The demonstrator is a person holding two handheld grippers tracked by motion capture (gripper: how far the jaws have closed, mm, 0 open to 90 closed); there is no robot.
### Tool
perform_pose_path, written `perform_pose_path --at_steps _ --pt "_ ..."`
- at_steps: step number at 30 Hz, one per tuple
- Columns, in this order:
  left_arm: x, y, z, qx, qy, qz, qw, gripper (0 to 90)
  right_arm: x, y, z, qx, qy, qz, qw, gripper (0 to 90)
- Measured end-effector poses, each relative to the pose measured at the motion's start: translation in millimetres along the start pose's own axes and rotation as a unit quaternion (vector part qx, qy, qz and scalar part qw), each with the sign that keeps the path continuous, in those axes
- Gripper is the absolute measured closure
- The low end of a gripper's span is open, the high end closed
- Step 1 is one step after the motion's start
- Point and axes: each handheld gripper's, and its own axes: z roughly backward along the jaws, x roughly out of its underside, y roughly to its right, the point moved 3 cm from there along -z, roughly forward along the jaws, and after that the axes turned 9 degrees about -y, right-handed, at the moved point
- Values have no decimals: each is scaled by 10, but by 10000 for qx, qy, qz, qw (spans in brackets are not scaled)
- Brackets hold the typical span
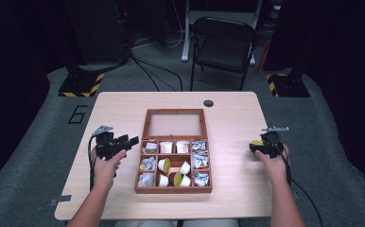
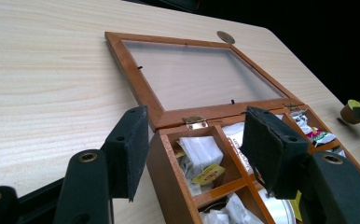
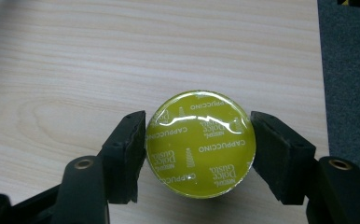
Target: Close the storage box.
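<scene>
Right gripper view: yellow-lidded capsule (image 3: 200, 143) (Cappuccino) clamped between the right claw (image 3: 199, 154) pads, above table (image 3: 75, 56).

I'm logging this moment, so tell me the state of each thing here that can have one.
wooden box: lid open, laid flat back on the table
capsule: foil lid up, clamped
right gripper: shut on the capsule
left gripper: jaws apart, nothing held
folding chair: unfolded, vacant
</scene>
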Motion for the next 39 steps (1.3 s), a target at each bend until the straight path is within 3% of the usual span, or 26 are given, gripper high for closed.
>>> perform_pose_path --at_steps 5,14,19,32,39 --pt "4 13 -6 24 -18 39 10000 411 25 12 -39 -35 -97 -149 9998 374" --pt "8 6 -4 20 -32 53 10000 412 32 36 -57 -75 -19 -197 9998 365" --pt "9 6 -8 13 -41 47 10000 411 42 54 -82 -116 -115 -262 9995 322" --pt "9 -2 -7 -5 -37 73 10000 410 -22 16 66 -5 245 -263 9994 316" --pt "-3 -15 -38 14 -81 87 9999 410 -83 -93 160 -98 458 -46 9989 322"
